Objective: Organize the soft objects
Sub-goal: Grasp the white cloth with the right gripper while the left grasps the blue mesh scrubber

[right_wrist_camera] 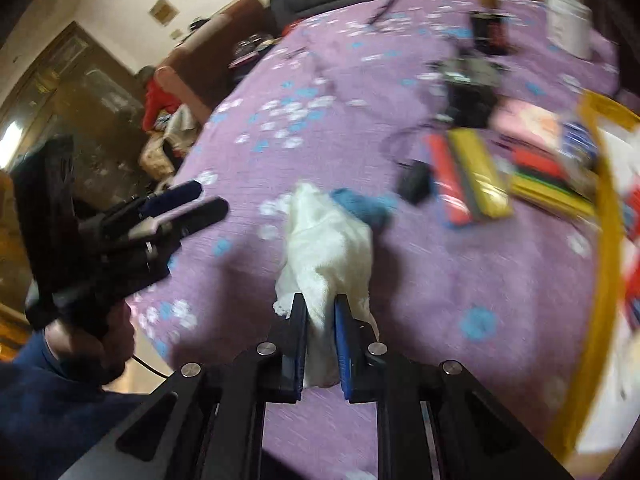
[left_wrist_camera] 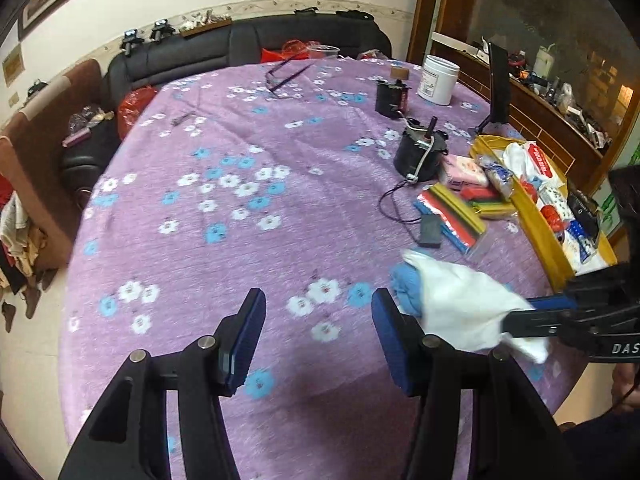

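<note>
Progress, judged from present positions: the sorting is under way, not complete. One soft item is in transit and several remain loose on the desk [left_wrist_camera: 240,152], which carries a purple flowered cloth.

Left to right in the left wrist view: the left tool [left_wrist_camera: 318,344] hovers low over bare cloth with its jaws spread wide and nothing between them. Just to its right, the white cloth [left_wrist_camera: 460,300] is carried above the desk, with a blue cloth [left_wrist_camera: 406,284] bunched against its far end; whether the blue piece is held or merely lies under it cannot be determined. The right tool [right_wrist_camera: 320,344] is clamped on the near end of the white cloth. Further right, the yellow tray [left_wrist_camera: 548,240] sits at the desk edge, already holding several packaged items; their number is unclear.

Count:
- Tools: two.
- Cloths in hand: one white, one blue.
- Flat coloured packs [left_wrist_camera: 448,216] loose beside the tray: at least two.
- Pink pack [left_wrist_camera: 464,170]: one.
- Black motor-like object [left_wrist_camera: 420,156]: one.
- White jar [left_wrist_camera: 438,80]: one.

Remaining, by judgement: deposit the held cloth and collect the loose packs.
</note>
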Available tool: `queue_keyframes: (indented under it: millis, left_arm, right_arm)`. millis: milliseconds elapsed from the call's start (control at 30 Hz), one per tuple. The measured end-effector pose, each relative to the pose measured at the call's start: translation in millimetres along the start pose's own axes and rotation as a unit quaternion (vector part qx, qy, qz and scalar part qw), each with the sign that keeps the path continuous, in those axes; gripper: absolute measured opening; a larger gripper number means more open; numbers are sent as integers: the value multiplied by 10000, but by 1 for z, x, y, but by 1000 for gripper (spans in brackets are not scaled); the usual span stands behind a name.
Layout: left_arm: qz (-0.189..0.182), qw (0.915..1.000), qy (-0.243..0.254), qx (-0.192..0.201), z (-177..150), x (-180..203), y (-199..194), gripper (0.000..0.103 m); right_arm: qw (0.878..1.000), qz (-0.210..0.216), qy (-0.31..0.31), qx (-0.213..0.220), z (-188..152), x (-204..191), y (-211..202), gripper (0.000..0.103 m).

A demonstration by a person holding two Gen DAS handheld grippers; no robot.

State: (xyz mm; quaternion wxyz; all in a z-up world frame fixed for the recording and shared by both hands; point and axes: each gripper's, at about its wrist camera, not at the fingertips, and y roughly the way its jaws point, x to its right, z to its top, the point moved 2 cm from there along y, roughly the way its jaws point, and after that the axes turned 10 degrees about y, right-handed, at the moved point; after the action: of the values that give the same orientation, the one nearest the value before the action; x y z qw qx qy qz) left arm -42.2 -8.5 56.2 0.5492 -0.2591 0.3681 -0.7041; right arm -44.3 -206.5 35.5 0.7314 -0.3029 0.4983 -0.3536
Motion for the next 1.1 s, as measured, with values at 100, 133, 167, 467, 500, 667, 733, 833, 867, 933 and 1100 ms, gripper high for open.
queue_keyframes:
  millis: [100,133,167,467,500,667,733,833,867,933,1100]
  left_arm:
    - [-175,9998,84,-29,8,13,10,54]
    - [-219,9997,121,-48,10,18,13,54]
    - [-268,9995,153,-65,12,22,16,54]
    - [-607,9961,636,-80,31,75,33,65]
    - [-654,9953,706,-93,34,81,36,67]
    - [-706,9940,803,-231,47,103,57,69]
    - [-681,9937,824,-338,50,110,66,69]
    - [-504,9941,767,-579,50,114,84,69]
    - [-504,9940,717,-652,50,114,89,68]
    - [-465,9942,630,-733,48,114,96,55]
    - [-424,9947,638,-685,50,121,92,41]
  right_arm:
    - [9989,49,316,354,2,23,-28,15]
    - [9982,61,379,463,1,27,-37,15]
    - [9973,0,441,590,1,33,-46,15]
    - [9905,-158,882,1044,-3,72,-93,14]
    - [9899,-170,908,1075,-3,75,-98,14]
    - [9885,-263,912,1180,-3,88,-115,14]
    - [9879,-291,917,1218,-3,93,-120,15]
    - [9869,-307,930,1285,-2,102,-129,14]
    - [9865,-313,937,1303,-1,105,-132,14]
    - [9861,-305,942,1336,-2,109,-137,15]
    - [9871,-303,902,1290,3,115,-137,15]
